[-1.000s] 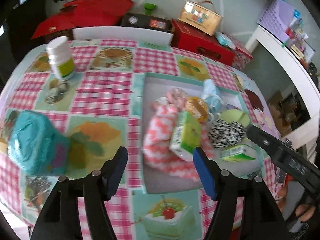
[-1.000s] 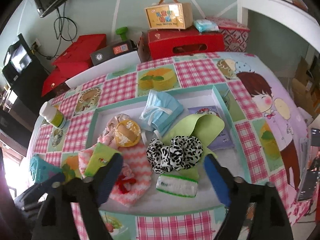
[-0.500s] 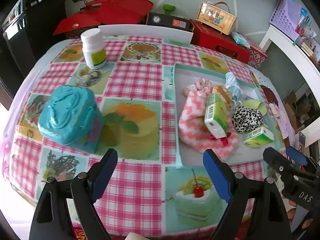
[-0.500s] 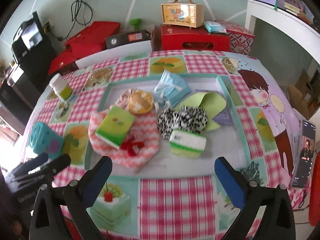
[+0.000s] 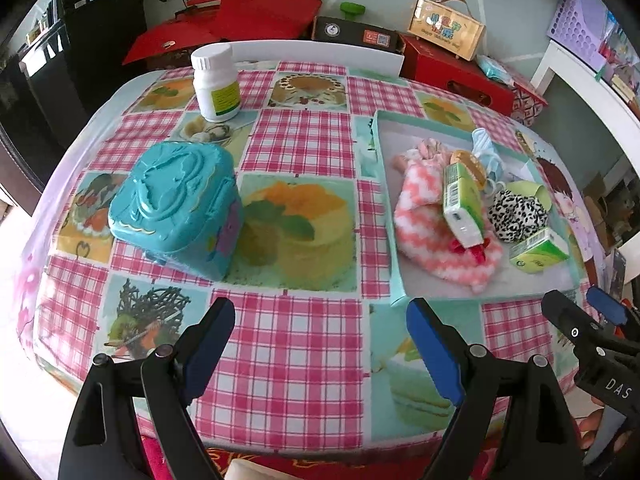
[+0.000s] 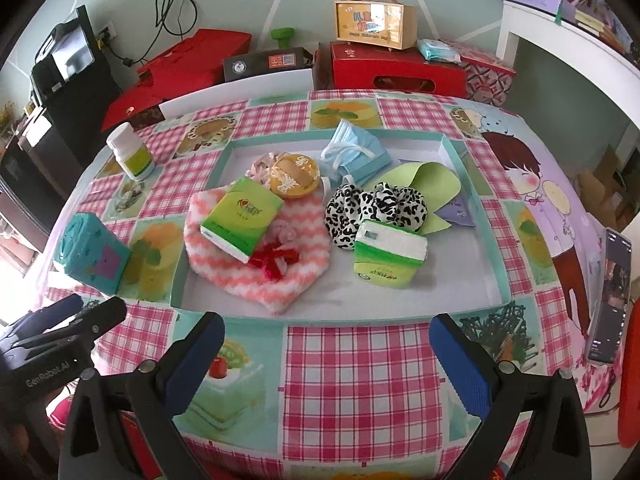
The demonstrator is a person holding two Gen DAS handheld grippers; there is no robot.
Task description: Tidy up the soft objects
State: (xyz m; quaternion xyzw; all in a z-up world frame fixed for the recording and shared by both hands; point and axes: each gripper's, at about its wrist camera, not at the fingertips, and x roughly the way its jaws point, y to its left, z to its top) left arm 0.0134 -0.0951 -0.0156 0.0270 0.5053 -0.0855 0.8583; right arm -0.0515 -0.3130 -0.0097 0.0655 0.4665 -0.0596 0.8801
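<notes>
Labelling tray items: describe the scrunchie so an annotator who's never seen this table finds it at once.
Start at the shallow teal-rimmed tray on the checked tablecloth. Right of the pink zigzag knit, the scrunchie lies on a green sheet, just behind a green tissue pack. It alone is black-and-white leopard print.

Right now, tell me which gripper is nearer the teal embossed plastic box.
Left. The left gripper hangs just in front of the box; the right gripper hangs before the tray, further away.
</notes>
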